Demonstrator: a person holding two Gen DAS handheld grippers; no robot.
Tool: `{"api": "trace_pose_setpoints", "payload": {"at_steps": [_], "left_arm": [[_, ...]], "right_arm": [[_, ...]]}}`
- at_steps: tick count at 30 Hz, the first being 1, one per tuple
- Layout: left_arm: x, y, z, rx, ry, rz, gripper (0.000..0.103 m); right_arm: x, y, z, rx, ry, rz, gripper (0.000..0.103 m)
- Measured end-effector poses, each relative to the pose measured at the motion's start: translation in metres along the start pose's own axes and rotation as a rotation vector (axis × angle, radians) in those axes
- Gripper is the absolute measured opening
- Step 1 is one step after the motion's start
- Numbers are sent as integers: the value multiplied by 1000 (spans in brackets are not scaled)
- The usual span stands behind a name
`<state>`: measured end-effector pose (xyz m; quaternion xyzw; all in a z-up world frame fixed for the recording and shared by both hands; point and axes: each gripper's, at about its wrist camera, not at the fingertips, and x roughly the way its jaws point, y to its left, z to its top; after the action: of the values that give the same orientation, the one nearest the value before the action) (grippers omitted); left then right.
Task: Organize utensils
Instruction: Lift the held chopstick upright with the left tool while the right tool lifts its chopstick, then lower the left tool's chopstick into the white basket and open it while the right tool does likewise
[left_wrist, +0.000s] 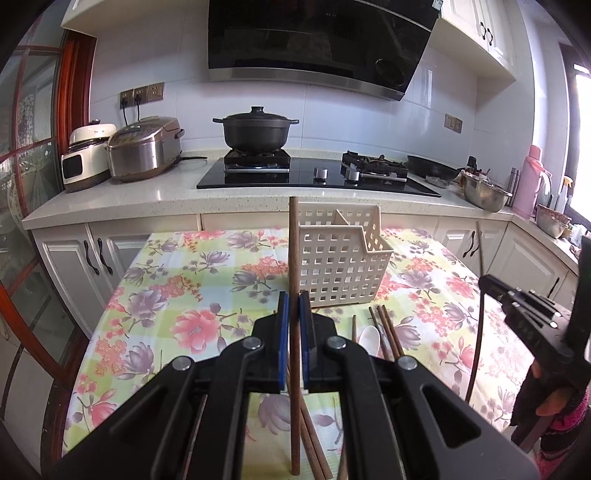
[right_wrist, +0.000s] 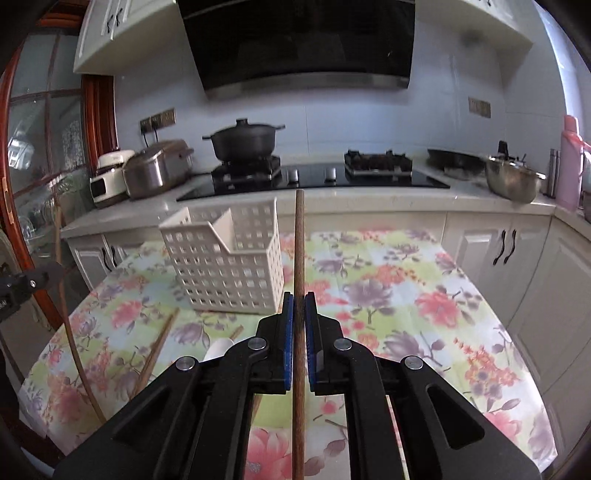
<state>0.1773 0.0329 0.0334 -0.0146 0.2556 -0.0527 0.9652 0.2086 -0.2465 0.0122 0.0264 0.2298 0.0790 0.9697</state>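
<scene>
Across the lower frame I see the floral tablecloth (left_wrist: 192, 280), with the cream perforated plastic basket (left_wrist: 340, 266) at centre. My left gripper (left_wrist: 294, 306) pinches one upright brown wooden chopstick (left_wrist: 293, 258); my right gripper (right_wrist: 299, 306) pinches another brown chopstick (right_wrist: 299, 240), right of the basket.

A black lidded pot (left_wrist: 256, 134) stood on the left burner of the hob (left_wrist: 314, 175). Left of it were a steel rice cooker (left_wrist: 144, 147) and a white cooker (left_wrist: 86, 155). A steel bowl (left_wrist: 484, 192) and a pink flask (left_wrist: 530, 181) stood at the right.
</scene>
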Motion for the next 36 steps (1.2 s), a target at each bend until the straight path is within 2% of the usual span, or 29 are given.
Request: {"api": "trace_pose_setpoints", "payload": {"at_steps": [7, 12, 19, 27, 33, 36], "left_arm": [[-5, -7, 10, 24, -42, 17, 6], [-8, -11, 29, 25, -87, 12, 6], [-10, -24, 84, 47, -168, -12, 6], [-11, -37, 165, 52, -293, -25, 6], [12, -32, 208, 4, -357, -38, 6], [34, -31, 220, -10, -360, -35, 6]], "right_arm": [[-13, 4, 17, -33, -68, -1, 7], [-8, 9, 35, -57, -107, 13, 7], [3, 18, 76, -63, -170, 59, 8], [27, 29, 129, -50, -239, 103, 8], [51, 44, 158, -75, -284, 112, 8], [65, 48, 165, -74, -291, 123, 8]]}}
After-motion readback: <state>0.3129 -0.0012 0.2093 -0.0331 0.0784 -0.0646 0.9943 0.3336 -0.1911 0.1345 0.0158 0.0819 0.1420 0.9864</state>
